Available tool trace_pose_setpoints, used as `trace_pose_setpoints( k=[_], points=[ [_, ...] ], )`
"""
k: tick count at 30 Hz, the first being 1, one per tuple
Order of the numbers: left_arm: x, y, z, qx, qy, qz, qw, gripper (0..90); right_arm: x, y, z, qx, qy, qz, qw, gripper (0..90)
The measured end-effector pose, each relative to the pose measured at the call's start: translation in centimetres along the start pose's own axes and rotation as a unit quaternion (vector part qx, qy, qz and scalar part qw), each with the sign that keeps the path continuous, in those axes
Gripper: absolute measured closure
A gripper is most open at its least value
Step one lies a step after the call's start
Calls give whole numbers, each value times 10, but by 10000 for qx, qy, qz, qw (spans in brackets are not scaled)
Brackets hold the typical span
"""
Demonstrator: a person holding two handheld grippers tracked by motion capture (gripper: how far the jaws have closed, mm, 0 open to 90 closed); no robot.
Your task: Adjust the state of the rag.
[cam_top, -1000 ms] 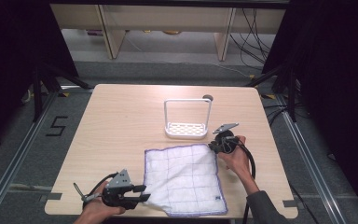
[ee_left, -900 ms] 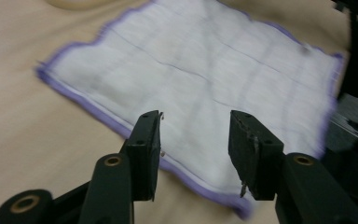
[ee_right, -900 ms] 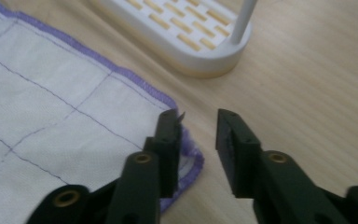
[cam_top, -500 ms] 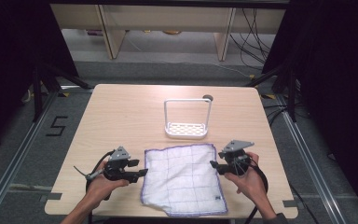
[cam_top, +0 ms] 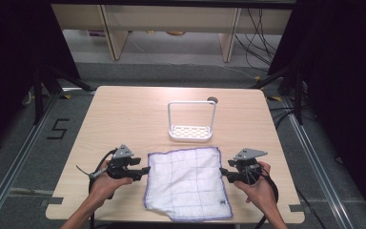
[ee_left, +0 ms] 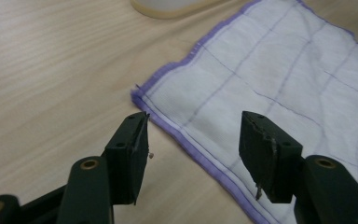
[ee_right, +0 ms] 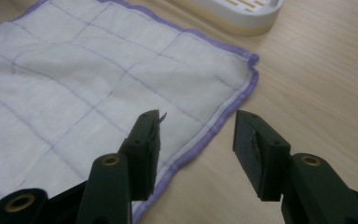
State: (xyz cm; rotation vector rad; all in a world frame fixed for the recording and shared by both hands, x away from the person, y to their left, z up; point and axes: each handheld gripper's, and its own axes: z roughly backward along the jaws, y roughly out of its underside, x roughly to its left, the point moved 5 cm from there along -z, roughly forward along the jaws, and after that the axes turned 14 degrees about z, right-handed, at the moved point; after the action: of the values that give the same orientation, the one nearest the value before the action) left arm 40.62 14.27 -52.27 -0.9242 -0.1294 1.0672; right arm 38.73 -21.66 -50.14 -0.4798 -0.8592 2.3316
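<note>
A white cloth (cam_top: 186,183) with purple grid lines and a purple hem lies flat on the table's near half. My left gripper (cam_top: 145,170) rests at the cloth's left edge. In the left gripper view, the left gripper (ee_left: 193,140) is open, its jaws just opened wider, and they straddle the hem of the cloth (ee_left: 279,74) near a corner without pressing it. My right gripper (cam_top: 224,172) sits at the cloth's right edge. The right gripper (ee_right: 198,135) is open after just opening, with the hem of the cloth (ee_right: 74,70) below its gap.
A white rack (cam_top: 192,131) with a tall wire handle stands behind the cloth, near the middle of the wooden table (cam_top: 124,109). Its base shows at the top of both gripper views as the rack (ee_left: 168,5) and the rack (ee_right: 242,14). The table's front edge is close behind both hands.
The left gripper moved from the cloth's near-left corner farther along its left edge. The right gripper came nearer along the right edge. The cloth now lies squarer and flatter.
</note>
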Motion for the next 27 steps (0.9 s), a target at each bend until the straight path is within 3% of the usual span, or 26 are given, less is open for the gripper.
trace_pose_setpoints(
  k=[5,7,14,17,18,21,22,25,27],
  points=[
    [12,-11,-17,46,-217,-1,9998,417,-19,-10,-14,25,165,-6,9999,522],
    [14,-15,-23,97,-215,-49,9997,410,-26,-16,-20,20,190,87,9998,523],
    [13,-23,-40,226,-258,-165,9993,383,-41,-31,-47,-14,193,105,9998,522],
    [12,-22,-47,297,-290,-259,9988,384,-44,-33,-55,137,131,61,9998,523],
    [12,-21,-49,354,-278,-297,9985,392,-45,-34,-58,78,87,45,9999,523],
    [11,-19,-52,375,-273,-349,9983,441,-46,-34,-64,260,53,-20,9996,525],
    [10,-19,-54,395,-266,-475,9977,454,-46,-35,-66,297,42,-92,9995,528],
    [8,-18,-56,385,-228,-507,9977,528,-48,-37,-75,256,71,19,9996,554],
    [7,-18,-56,391,-125,-579,9975,623,-49,-37,-79,384,17,55,9992,583]
  ],
)
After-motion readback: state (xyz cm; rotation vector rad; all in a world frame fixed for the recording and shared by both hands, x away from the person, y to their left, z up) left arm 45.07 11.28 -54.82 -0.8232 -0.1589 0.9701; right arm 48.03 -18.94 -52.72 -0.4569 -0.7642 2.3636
